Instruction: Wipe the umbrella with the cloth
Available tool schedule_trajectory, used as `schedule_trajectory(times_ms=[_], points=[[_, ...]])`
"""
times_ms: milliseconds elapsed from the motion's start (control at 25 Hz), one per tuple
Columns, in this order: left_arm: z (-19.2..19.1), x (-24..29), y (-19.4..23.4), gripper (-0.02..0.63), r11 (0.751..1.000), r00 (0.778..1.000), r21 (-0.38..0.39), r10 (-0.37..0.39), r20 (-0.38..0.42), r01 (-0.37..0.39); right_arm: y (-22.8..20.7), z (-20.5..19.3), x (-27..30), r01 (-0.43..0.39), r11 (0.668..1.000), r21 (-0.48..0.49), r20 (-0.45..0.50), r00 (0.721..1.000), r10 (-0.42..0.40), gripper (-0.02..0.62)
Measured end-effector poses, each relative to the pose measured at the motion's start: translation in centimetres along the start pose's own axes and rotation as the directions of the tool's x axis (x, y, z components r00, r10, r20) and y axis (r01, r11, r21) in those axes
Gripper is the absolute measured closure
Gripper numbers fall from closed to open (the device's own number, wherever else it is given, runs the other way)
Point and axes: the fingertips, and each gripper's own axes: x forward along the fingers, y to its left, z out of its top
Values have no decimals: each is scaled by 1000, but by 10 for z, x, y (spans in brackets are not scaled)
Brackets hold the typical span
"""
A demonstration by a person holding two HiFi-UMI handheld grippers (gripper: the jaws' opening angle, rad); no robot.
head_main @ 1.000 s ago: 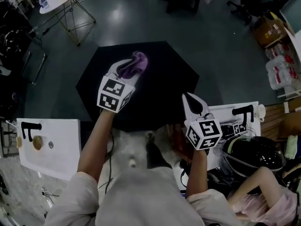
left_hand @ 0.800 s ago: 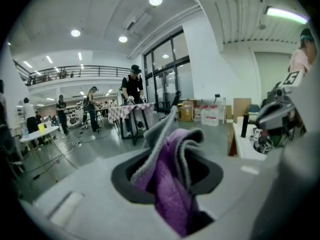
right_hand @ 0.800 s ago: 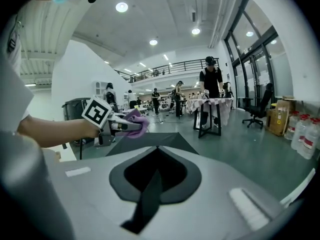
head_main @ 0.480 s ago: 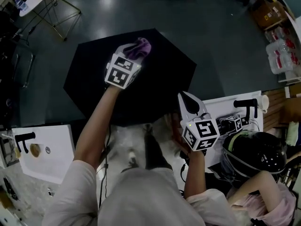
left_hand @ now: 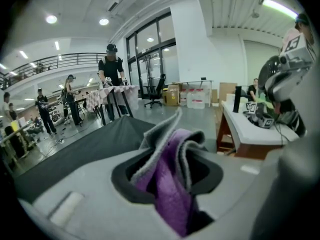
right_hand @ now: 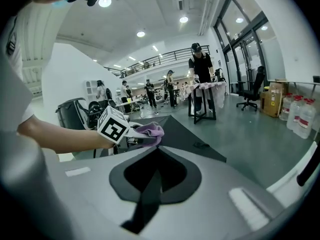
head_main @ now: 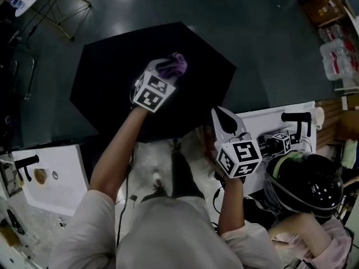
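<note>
**Wiping under way.** At the left of the head view stands a white table (head_main: 73, 172). Next to it the left gripper (head_main: 170, 67), jaws clamped on a bunched purple cloth (head_main: 179, 64), presses the cloth onto the upper middle of the open black umbrella (head_main: 106, 77). The umbrella's canopy spreads over the dark floor in front of the person. (The left gripper view shows the cloth folded thick between the jaws, with the canopy sloping away beyond.)

To the right, the right gripper (head_main: 219, 114) sits at the canopy's near right rim with its jaws brought together. A dark strip runs between them in its own view. It is probably the umbrella's edge, pinched to steady it, though the fabric is too dark to be sure. Farther right stand a second white table (head_main: 269, 122) and a black helmet (head_main: 305, 184).

The step in hand appears to be the wipe itself. The next move calls for dragging the cloth across a panel with even downward pressure, while the right gripper holds the rim so the canopy neither slides nor turns.

Count: one umbrella, one cloth, two grippers in hand, two white tables, one helmet.
</note>
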Motion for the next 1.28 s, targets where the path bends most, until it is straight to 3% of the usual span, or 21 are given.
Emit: schedule_trajectory(times_ms=[200, 360, 680, 1040, 1280], points=[[-10, -4, -19, 463, 999, 1000, 39, -9, -11, 10, 2, -6, 3, -2, 1000, 5, -6, 1000, 2, 589], [-25, 0, -45, 464, 995, 995, 63, -79, -59, 82, 2, -10, 4, -6, 1000, 23, -5, 1000, 6, 589], [-75, 9, -74, 465, 990, 978, 4, -137, -159, 139, 2, -23, 2, -6, 999, 43, -15, 1000, 7, 589], [-133, 14, -109, 466, 977, 945, -11, -209, -253, 213, 3, -29, -4, 8, 999, 52, -27, 1000, -7, 589], [-180, 12, -138, 466, 959, 893, -32, -275, -357, 282, 5, -28, -6, 18, 999, 49, -10, 1000, -18, 589]])
